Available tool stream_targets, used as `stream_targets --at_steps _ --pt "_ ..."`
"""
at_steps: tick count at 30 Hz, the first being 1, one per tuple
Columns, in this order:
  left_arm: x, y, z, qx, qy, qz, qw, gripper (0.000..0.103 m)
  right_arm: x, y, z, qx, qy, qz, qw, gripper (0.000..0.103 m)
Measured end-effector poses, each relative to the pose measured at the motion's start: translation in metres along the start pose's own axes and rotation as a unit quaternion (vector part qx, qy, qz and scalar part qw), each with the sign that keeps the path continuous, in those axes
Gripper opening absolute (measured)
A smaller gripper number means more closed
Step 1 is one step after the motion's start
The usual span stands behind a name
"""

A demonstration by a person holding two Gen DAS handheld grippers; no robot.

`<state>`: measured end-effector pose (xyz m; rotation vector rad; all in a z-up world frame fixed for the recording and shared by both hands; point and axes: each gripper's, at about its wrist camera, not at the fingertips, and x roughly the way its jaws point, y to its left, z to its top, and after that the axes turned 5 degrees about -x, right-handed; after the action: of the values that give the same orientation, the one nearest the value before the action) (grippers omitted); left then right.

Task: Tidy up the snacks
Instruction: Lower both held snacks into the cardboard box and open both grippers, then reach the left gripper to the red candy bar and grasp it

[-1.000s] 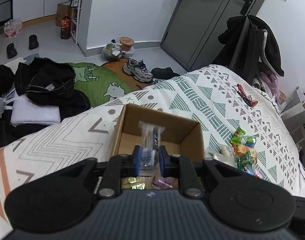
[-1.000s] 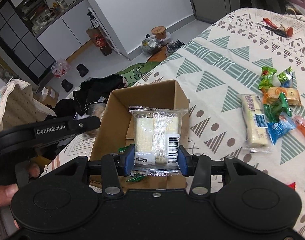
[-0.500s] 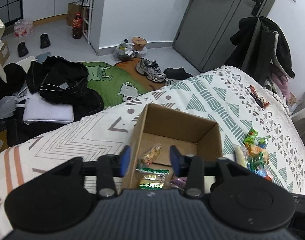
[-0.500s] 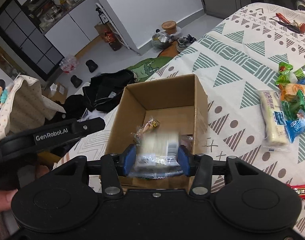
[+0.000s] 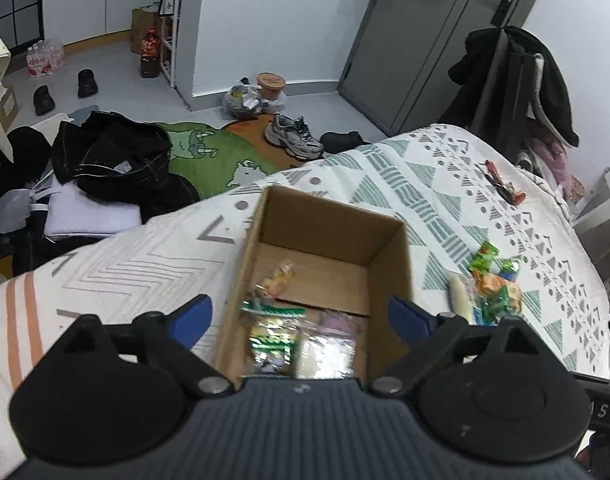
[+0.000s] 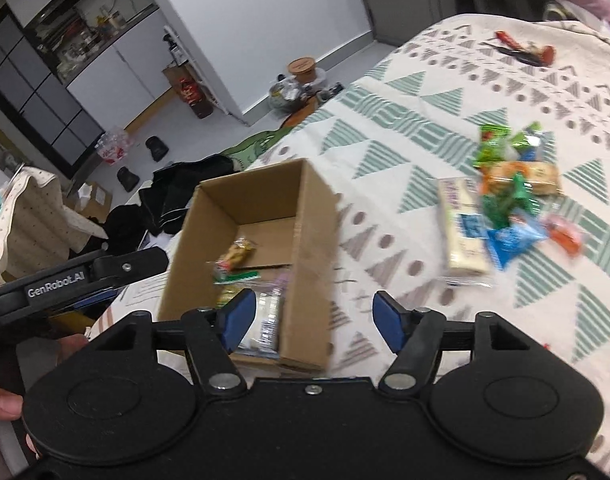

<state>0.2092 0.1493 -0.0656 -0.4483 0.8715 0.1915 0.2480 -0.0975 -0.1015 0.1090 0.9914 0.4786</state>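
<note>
An open cardboard box [image 5: 389,256] [image 6: 313,216] stands on the patterned bed cover. Inside lie several snack packets, among them a yellow-brown one [image 5: 279,276] [image 6: 237,254], a green one [image 5: 273,338] and a pale wafer pack [image 5: 325,354] [image 6: 265,316]. My left gripper [image 5: 301,316] is open and empty, held above the box's near end. My right gripper [image 6: 313,316] is open and empty over the box's near right corner. A pile of loose snacks [image 6: 505,200] [image 5: 489,288] lies on the cover right of the box, with a long pale pack [image 6: 463,228].
The left gripper's body [image 6: 77,276] shows at the left of the right wrist view. More small snacks [image 6: 521,50] [image 5: 505,188] lie far back on the bed. Clothes [image 5: 117,160], shoes [image 5: 293,140] and a green rug cover the floor beyond the bed edge.
Both grippers have opened. The left let go of its clear packet and the right dropped its wafer pack; both now lie in the box. The right gripper has swung to the right.
</note>
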Motion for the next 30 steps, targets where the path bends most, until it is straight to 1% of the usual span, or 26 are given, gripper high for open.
stream_targets --at_steps 2,9,19,25,27,30 --pt "-0.002 -0.009 -0.005 0.004 0.001 -0.004 1.0000 0.095 -0.008 -0.010 -0.004 0.003 -0.004 -0.008 1.000 0.070" --pt "-0.007 -0.036 -0.022 0.015 0.005 -0.016 0.9998 0.096 -0.032 -0.044 -0.018 0.017 -0.011 -0.024 1.000 0.071" --pt "-0.012 -0.074 -0.047 0.039 0.006 -0.030 0.9988 0.096 -0.054 -0.085 -0.033 0.043 -0.015 -0.029 0.999 0.071" --pt "-0.011 -0.097 -0.062 0.056 0.004 -0.045 0.9974 0.096 -0.064 -0.107 -0.039 0.046 -0.016 -0.031 0.998 0.071" --pt "-0.010 -0.105 -0.067 0.061 0.003 -0.048 0.9970 0.096 -0.066 -0.115 -0.041 0.049 -0.016 -0.034 0.998 0.069" --pt "-0.008 -0.117 -0.076 0.075 0.003 -0.056 0.9956 0.096 -0.068 -0.130 -0.046 0.062 -0.016 -0.032 0.997 0.063"
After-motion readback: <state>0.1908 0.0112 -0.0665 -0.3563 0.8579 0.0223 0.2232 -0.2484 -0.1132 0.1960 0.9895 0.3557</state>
